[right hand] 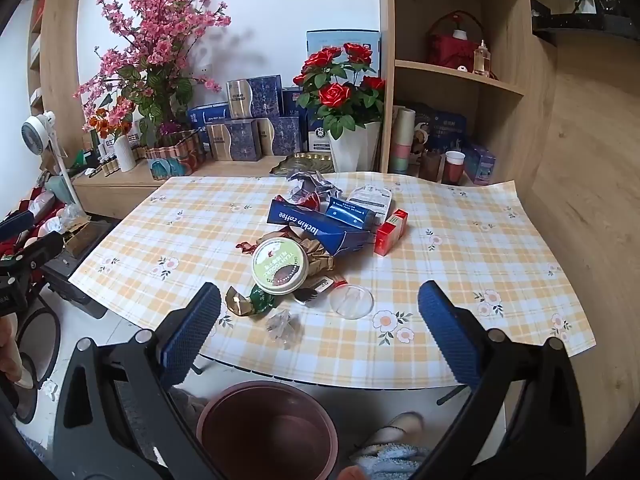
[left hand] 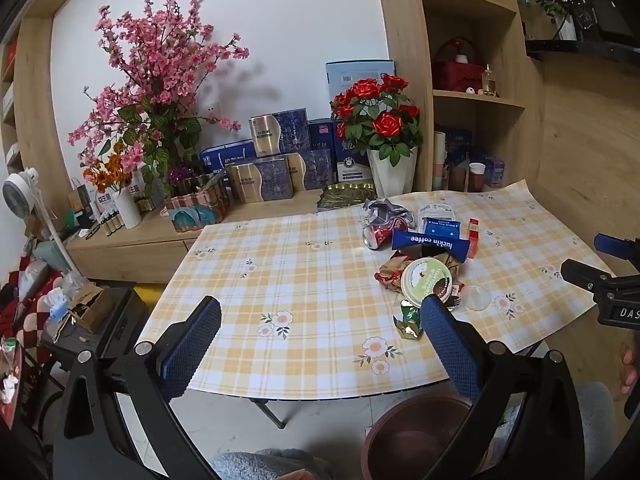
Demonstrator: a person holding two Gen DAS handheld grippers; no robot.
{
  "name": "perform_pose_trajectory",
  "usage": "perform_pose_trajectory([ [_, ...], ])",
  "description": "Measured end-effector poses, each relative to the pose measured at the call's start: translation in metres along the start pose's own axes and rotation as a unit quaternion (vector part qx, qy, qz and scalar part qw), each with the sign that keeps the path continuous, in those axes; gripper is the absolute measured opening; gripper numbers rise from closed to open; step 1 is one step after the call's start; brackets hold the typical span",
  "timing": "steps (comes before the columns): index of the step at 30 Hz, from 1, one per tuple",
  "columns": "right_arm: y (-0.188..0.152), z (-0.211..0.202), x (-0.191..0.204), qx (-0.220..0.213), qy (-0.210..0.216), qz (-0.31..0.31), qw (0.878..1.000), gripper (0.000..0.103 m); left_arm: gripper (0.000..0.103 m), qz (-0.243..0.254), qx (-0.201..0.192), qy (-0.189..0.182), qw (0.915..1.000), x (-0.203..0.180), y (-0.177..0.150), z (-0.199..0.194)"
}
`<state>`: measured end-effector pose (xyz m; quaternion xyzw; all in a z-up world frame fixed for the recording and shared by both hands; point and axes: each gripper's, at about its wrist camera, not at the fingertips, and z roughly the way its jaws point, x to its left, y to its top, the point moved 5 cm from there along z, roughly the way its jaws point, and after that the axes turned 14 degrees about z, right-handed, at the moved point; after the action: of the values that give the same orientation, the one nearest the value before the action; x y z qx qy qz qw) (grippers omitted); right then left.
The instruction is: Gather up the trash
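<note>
Both grippers' fingers spread apart, trash pile beyond, untouched.

Long dark-blue paper sleeve reads "luckin coffee" in white, upside down from both wrist views. Round green-and-white foil lid reads "YEAH YOGURT", probably; print is tiny. Black gripper body at left-wrist frame edge shows "DAS", cut off.

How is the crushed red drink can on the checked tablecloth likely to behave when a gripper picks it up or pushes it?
The crushed can looks dented and flattened, so it probably rolls poorly and slides instead. It lies on its side with the opening toward the camera; it likely weighs little and may buckle further if squeezed. The blue coffee box lies against it, so a push could shift both.
</note>
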<state>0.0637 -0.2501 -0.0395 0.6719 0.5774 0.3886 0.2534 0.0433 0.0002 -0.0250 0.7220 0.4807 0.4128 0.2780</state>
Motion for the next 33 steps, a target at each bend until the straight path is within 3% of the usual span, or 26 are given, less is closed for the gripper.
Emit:
perform_pose_trajectory([
  [33, 0.003, -0.001, 0.0, -0.009, -0.002, -0.006, 1.0, 0.097, 0.098, 0.003, -0.01, 0.007, 0.9999, 0.003, 0.005, -0.008],
])
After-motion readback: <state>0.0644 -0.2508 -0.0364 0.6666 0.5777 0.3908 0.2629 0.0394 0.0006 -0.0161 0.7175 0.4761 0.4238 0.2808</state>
